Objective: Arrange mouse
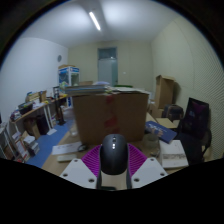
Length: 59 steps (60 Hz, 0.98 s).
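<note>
A dark grey computer mouse sits between my gripper's two fingers, its nose pointing forward. The pink pads press against both of its sides. The mouse is held up in the air, well above the desk. The gripper is shut on the mouse.
A large cardboard box stands straight ahead. A laptop with a lit screen and papers lie at the right. Shelves with clutter stand at the left. Another box is at the far right, and a door is at the back.
</note>
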{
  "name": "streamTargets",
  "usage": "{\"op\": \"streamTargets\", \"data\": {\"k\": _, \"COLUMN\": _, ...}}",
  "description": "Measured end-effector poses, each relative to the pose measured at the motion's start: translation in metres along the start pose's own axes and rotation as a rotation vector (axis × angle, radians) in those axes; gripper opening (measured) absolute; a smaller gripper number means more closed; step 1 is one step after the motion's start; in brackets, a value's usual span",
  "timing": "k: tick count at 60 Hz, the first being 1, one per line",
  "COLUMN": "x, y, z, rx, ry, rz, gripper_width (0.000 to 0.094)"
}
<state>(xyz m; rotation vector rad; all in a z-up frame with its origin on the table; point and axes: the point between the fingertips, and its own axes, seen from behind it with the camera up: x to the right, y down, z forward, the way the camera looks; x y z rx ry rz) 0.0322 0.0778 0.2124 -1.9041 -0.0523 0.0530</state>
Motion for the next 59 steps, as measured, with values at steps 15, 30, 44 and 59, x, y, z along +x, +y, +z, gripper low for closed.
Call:
{"op": "streamTargets", "data": {"k": 15, "x": -0.111, "y": 0.16, "z": -0.026, "rx": -0.233, "ry": -0.044, "rz": -0.022, "gripper_width": 0.0329}}
{"op": "streamTargets", "data": {"k": 30, "x": -0.113, "y": 0.243, "z": -0.023, "rx": -0.33, "ry": 0.007, "rz": -0.048, "gripper_width": 0.0369}}
{"op": "streamTargets", "data": {"k": 44, "x": -0.112, "y": 0.252, "z": -0.034, "rx": -0.478, "ry": 0.01, "rz": -0.018, "gripper_width": 0.0644}}
{"op": "streamTargets", "data": {"k": 59, "x": -0.114, "y": 0.185, "z": -0.12, "rx": -0.425, "ry": -0.018, "rz": 0.041, "gripper_width": 0.0852}}
